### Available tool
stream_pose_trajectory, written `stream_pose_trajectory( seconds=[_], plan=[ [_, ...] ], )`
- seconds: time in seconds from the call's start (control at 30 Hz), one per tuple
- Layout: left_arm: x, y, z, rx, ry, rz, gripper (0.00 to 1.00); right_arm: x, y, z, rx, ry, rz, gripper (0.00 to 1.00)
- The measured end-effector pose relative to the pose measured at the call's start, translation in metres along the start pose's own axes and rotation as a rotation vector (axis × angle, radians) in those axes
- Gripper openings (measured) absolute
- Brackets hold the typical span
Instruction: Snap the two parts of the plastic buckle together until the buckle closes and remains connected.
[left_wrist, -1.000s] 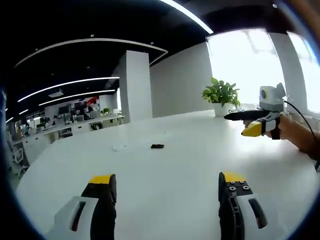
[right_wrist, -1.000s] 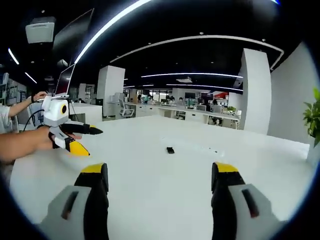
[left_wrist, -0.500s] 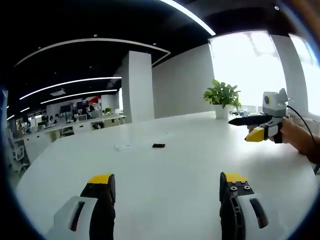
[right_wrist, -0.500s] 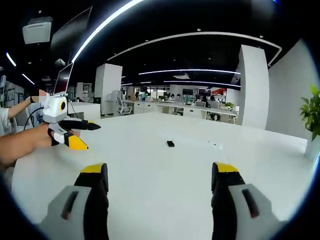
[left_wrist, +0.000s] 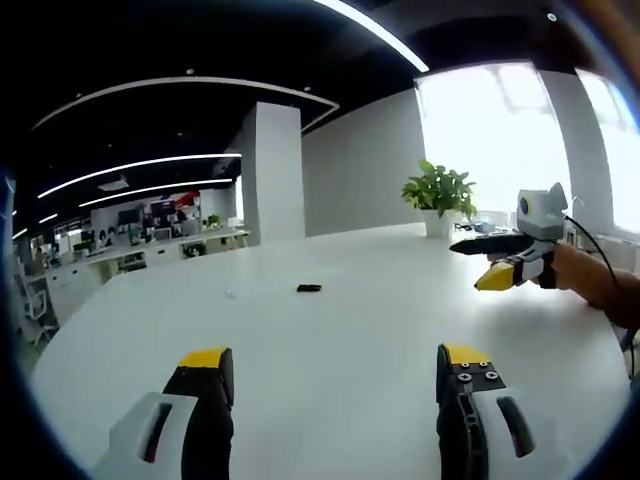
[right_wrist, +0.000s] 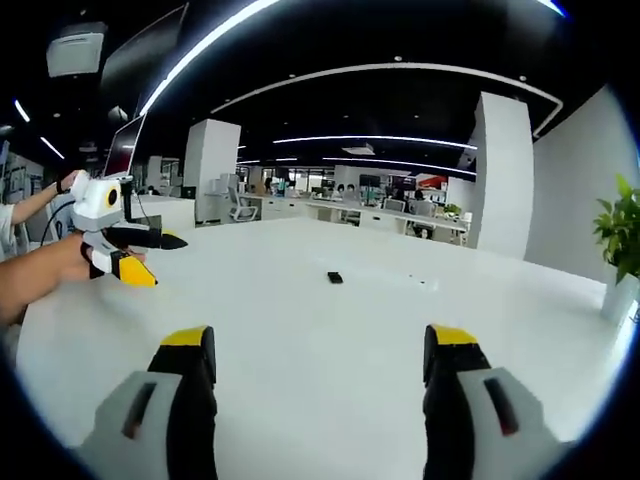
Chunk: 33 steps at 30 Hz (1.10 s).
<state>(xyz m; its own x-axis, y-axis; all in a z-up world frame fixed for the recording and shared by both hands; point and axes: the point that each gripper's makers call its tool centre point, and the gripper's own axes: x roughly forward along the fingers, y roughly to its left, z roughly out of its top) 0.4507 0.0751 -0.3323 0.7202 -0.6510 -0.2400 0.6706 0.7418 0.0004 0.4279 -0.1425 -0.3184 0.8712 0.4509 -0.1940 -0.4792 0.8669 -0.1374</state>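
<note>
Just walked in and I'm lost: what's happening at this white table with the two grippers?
A person holds a two-jaw gripper in each hand over a white table. Both the left gripper and the right gripper have their jaws wide apart and hold nothing. A small black buckle piece lies far out on the table, with a small pale item, too small to identify, beside it. Neither gripper has reached them, so the snapping hasn't begun. A potted plant stands at the far edge.
</note>
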Motion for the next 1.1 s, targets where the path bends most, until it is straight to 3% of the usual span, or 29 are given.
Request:
stream_pose_trajectory(
  seconds=[0.3,0.6,0.93,1.1],
  plan=[
    [0.001,-0.007,-0.002,-0.006,0.019,-0.029,0.84,-0.007,-0.001,-0.002,0.008,-0.010,-0.007,0.87],
    [-0.021,-0.017,-0.008,0.011,0.006,-0.006,0.84,-0.003,0.002,-0.002,-0.005,-0.007,0.009,0.88],
    [-0.016,-0.015,-0.010,0.018,0.008,0.008,0.93,-0.005,0.000,-0.003,0.000,-0.010,0.003,0.88],
    [-0.016,-0.013,-0.010,-0.014,0.001,0.010,0.99,-0.002,0.011,-0.006,-0.003,-0.002,0.040,1.00]
  ],
)
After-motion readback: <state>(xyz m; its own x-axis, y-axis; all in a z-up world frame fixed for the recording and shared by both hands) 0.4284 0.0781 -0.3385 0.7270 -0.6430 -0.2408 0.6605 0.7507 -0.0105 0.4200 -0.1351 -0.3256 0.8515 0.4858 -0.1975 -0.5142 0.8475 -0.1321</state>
